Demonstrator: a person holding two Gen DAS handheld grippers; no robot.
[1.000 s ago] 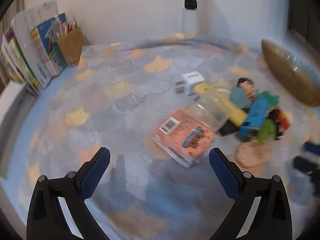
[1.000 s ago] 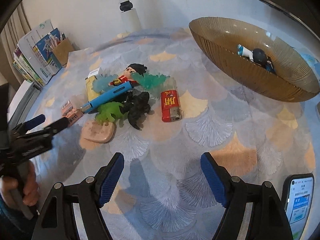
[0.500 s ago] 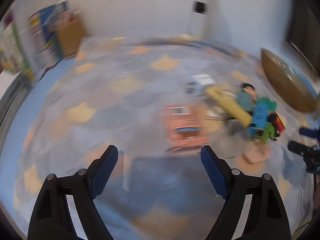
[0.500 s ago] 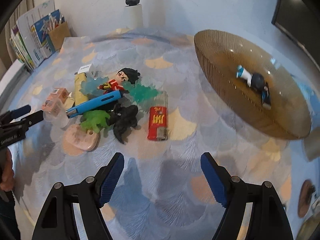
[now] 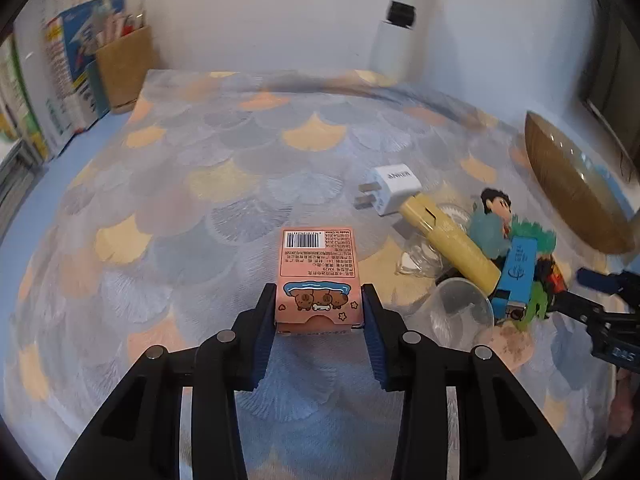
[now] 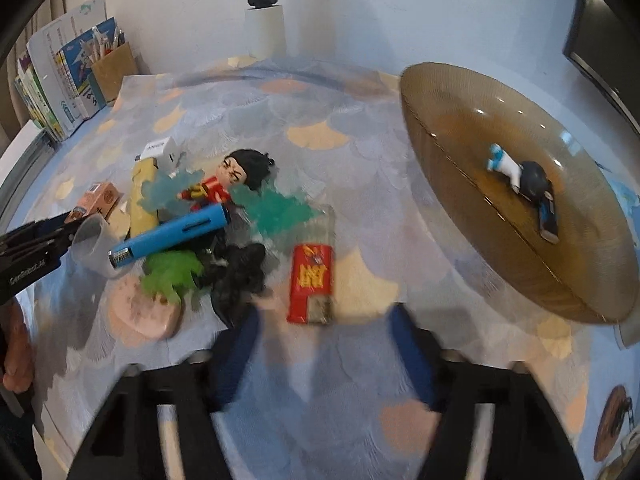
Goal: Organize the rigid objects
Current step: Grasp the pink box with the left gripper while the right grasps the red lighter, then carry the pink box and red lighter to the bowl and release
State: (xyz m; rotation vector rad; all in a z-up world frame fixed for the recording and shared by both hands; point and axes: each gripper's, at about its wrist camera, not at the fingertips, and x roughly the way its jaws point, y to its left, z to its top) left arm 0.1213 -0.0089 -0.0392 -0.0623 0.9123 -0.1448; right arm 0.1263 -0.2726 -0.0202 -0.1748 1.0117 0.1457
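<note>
While the table (image 5: 248, 152) under its scale-patterned cloth fills both views, a large amber bowl (image 6: 472, 184) stands at its right side, and inside the bowl lies a small figure (image 6: 524, 184) in white, black and blue; books (image 6: 52, 80) and a brown pen holder (image 6: 114, 68) stand at the far left edge, against the wall. Between them, in the middle of the table, is a pile of small things: a blue tube (image 6: 172, 236) lies across the top, a yellow tube (image 5: 448, 240) is beside a white plug (image 5: 390, 190), a doll (image 6: 228, 180) with black hair rests on teal toys (image 6: 276, 208), and a green toy (image 6: 172, 276) and a black toy (image 6: 240, 276) are touching each other; a clear cup (image 5: 460, 312) lies on its side at the near edge of the pile, and a pink flat piece (image 6: 146, 312) is just beside it. A red lighter (image 6: 312, 280) lies a little apart on the right of the pile; the right gripper (image 6: 322, 354) hovers just before it, its jaws have just been closing, nothing is between them yet, and they are blurred. The pink box (image 5: 318, 276) lies left of the pile; the left gripper (image 5: 318, 320) has just been closing, and its blue pads now press on both sides of the near end of the box.
</note>
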